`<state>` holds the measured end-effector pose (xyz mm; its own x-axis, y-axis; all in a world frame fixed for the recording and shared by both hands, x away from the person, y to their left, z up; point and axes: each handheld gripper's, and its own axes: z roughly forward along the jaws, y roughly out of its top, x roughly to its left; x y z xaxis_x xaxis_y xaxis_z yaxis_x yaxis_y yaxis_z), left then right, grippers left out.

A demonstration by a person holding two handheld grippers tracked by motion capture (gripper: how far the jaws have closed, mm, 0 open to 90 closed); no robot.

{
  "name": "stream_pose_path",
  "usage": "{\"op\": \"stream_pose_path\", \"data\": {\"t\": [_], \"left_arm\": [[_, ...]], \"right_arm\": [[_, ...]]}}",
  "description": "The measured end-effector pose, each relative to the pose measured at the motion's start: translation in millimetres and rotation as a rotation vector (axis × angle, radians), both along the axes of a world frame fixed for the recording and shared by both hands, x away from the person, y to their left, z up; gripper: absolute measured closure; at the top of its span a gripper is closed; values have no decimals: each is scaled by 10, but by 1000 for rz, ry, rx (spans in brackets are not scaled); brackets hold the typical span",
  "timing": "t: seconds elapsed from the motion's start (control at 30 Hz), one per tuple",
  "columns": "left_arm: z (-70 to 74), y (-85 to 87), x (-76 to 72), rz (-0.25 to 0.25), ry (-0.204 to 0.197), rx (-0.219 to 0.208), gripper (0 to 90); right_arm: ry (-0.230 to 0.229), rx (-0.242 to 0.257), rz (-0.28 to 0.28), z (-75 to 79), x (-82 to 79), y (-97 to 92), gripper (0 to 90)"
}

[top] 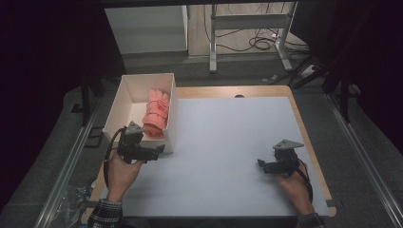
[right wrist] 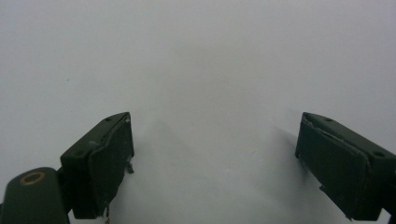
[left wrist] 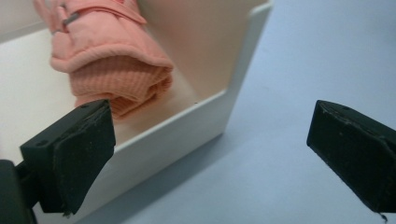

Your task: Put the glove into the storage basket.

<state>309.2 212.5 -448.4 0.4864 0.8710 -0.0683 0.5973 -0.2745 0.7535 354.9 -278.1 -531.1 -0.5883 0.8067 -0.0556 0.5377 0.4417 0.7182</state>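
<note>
Forearms in plaid cuffs come in at the near edge of the high view, each hand gripping a tool. On the left, the left hand-held gripper (top: 153, 153) sits at the near right corner of a white box (top: 124, 97), its jaws spread and holding nothing; whether it touches the box wall cannot be told from above. On the right, the right hand-held gripper (top: 263, 164) rests low over the pale blue worktop (top: 223, 137), well apart from the box, jaws parted and empty. Inside the box a rolled pink cloth (top: 157, 113) lies along the right wall, running from near to far, with bare box floor to its left.

Black jaws rise wide apart at the bottom of the left gripper view, released, with nothing between them. One jaw stands over the box's inside, the other over the worktop, so the left hand-held gripper (left wrist: 210, 154) straddles the near corner of the box (left wrist: 205, 116). The cloth (left wrist: 107, 60) lies just beyond the jaw inside the box, a thick soft roll with a ribbed end facing the camera and a small grey tab on top; it rests on the box floor, close to the wall.

Spread jaws also frame the right gripper view: the right hand-held gripper (right wrist: 212, 158) is released and empty above the bare worktop (right wrist: 201, 60).
</note>
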Motion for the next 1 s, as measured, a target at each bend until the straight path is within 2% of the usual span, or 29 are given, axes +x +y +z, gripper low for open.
{"op": "stream_pose_path", "data": {"t": [0.17,0.5,0.73,1.0], "left_arm": [[-14,-93,-91,-30,-14,3,14],[-87,-317,-212,-90,-14,-9,14],[-152,-550,-263,-156,-9,-9,14],[-199,-865,-252,-235,-18,-12,14]], "right_arm": [[0,0,0,0,0,0,116],[0,0,0,0,0,0,116],[0,0,0,0,0,0,116],[0,0,0,0,0,0,116]]}}
